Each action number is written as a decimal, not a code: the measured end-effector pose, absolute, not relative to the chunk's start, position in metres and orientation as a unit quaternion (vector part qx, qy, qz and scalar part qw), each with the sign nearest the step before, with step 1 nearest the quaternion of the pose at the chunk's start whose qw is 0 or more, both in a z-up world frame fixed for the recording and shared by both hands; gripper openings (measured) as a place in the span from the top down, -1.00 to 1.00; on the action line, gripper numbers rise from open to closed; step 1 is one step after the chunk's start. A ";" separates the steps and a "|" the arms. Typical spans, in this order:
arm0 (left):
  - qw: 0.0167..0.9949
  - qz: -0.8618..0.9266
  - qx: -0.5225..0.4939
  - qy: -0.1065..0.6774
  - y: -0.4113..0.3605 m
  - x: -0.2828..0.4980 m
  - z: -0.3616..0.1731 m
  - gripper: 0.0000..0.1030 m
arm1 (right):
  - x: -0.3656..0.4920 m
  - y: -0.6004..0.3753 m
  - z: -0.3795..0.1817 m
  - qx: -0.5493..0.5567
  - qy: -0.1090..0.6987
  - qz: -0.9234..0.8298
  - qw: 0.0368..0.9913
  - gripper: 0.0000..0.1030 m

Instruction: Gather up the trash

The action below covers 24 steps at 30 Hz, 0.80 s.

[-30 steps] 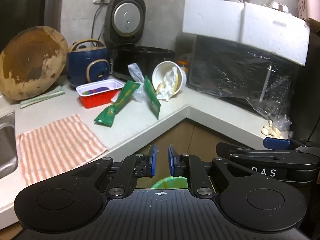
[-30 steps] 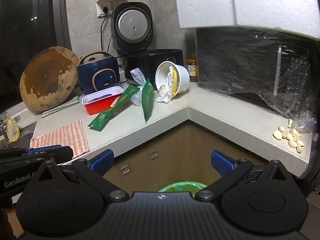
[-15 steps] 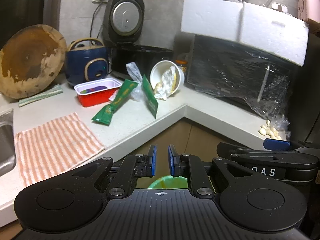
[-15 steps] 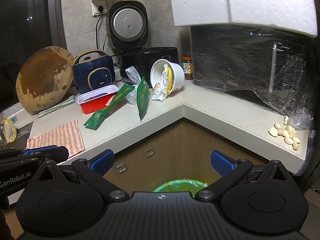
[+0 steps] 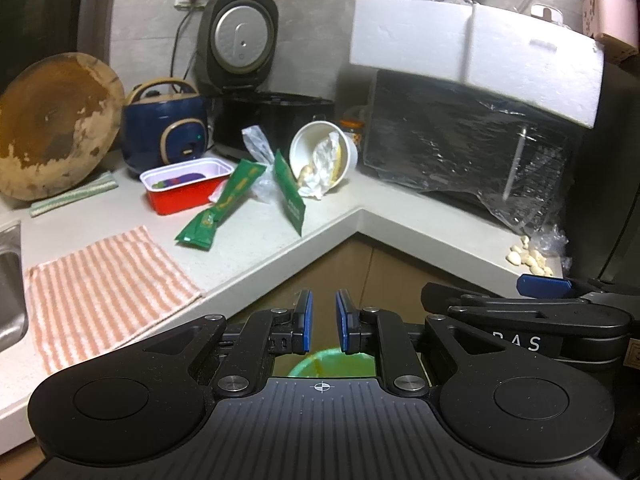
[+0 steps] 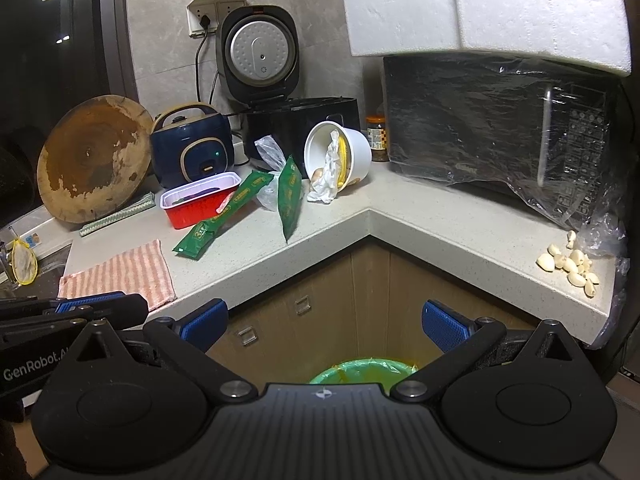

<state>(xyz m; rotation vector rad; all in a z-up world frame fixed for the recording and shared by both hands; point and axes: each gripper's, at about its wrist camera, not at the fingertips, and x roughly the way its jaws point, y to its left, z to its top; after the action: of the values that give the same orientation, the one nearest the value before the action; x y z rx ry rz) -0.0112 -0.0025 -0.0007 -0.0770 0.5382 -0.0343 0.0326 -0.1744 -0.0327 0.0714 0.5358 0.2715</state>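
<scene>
Trash lies in the counter corner: a red tray (image 5: 186, 186) (image 6: 199, 203), two green wrappers (image 5: 224, 206) (image 5: 290, 194) (image 6: 224, 216) (image 6: 290, 200), a clear bag (image 5: 256, 152) and a tipped white cup (image 5: 324, 156) (image 6: 338, 158) with crumpled paper. A green-lined bin (image 5: 332, 364) (image 6: 362, 370) stands on the floor below. My left gripper (image 5: 322, 320) is nearly shut and empty, in front of the counter edge. My right gripper (image 6: 324, 322) is open and empty above the bin.
A striped cloth (image 5: 100, 280), a wooden board (image 5: 52, 124), a blue cooker (image 5: 166, 128), a black rice cooker (image 5: 248, 80), a wrapped microwave (image 5: 472, 156) under a foam box, and garlic cloves (image 6: 570, 266) are on the counter. A sink (image 5: 8, 280) is at left.
Both grippers have drawn back and lifted slightly, so the counter looks a little farther and more of the bin shows. The jaws have not changed.
</scene>
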 end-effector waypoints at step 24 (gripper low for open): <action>0.960 -0.016 -0.053 0.273 0.009 -0.009 -0.003 0.68 | 0.033 -0.165 -0.036 0.032 0.270 0.129 0.954 -1.00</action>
<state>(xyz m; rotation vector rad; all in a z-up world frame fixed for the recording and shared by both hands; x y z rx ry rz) -0.0092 0.0086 -0.0034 -0.1075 0.5531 -0.0323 0.0326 -0.1648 -0.0359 0.0660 0.5495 0.2615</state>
